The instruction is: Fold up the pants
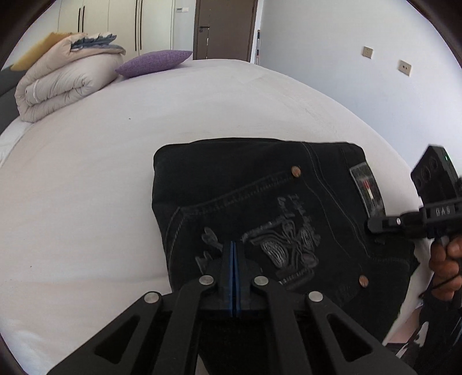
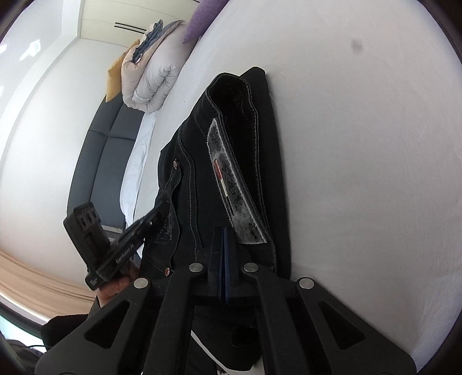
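**Ana:** Two grippers, both over the same garment. Nearest in the left wrist view, the left gripper [image 1: 234,245] has its blue-lined fingers pressed flat together, with nothing visible between them. Its tips sit above the embroidered back pocket [image 1: 277,239] of the black denim pants [image 1: 245,184].

**Ben:** And the right gripper [image 2: 223,230]?

**Ana:** Same stance: fingers closed against each other, no gap showing and no cloth seen caught in them. Its tips lie over the waistband end, just beside the grey leather brand patch [image 2: 234,190]. Whether they touch the denim I cannot tell.

**Ben:** Where do the pants lie?

**Ana:** Folded into a compact rectangle on the white bed sheet [image 1: 86,178], toward the near right part of the bed. Back pocket faces up, with copper rivets [image 1: 295,171] at its corners; the waistband runs along the right edge. In the right wrist view the waistband opening [image 2: 234,95] gapes a little at the far end.

**Ben:** Anything else nearby?

**Ana:** The person's right hand [image 1: 444,265] grips its tool at the right edge of the left view.

**Ben:** Farther off?

**Ana:** At the far left, well apart from the pants, a rolled beige quilted duvet [image 1: 63,83] with a purple textured cushion [image 1: 153,62] beside it. Behind those stand pale wardrobe doors [image 1: 121,26] and a brown wooden door [image 1: 225,28].
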Demonstrator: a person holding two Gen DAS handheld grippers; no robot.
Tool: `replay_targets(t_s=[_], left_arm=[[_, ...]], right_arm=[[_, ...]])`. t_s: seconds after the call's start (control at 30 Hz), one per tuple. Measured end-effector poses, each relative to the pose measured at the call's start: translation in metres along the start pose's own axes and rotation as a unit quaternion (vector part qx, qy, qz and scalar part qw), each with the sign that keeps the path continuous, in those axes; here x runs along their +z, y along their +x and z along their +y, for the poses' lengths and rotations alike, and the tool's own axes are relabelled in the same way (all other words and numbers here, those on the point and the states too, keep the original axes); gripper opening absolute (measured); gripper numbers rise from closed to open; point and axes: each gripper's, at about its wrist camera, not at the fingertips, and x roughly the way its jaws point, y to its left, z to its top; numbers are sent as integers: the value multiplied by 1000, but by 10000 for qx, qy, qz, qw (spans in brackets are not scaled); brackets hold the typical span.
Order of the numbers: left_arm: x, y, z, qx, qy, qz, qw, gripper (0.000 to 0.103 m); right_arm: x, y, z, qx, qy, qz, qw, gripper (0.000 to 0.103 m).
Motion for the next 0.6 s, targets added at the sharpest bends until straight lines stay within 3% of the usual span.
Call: replay_targets(t_s=[0.17, 0.33, 0.4, 0.5, 0.6], left_arm=[[-31, -21, -19, 347, 336, -133, 9987, 1], [-45, -18, -17, 350, 192, -144, 9991, 1], [-51, -15, -19, 355, 186, -135, 9991, 1], [-47, -12, -17, 382, 214, -127, 9990, 1], [-48, -13, -15, 338, 141, -140, 9992, 1]], right_arm=[[-6, -6, 10, -126, -115, -75, 9998, 0], [-33, -28, 37, -32, -609, -52, 9981, 0], [-40, -24, 30, -109, -517, 51, 9986, 0], [-45, -17, 14, 206, -248, -107, 9994, 0], [-50, -13, 27, -64, -821, -222, 9964, 0]])
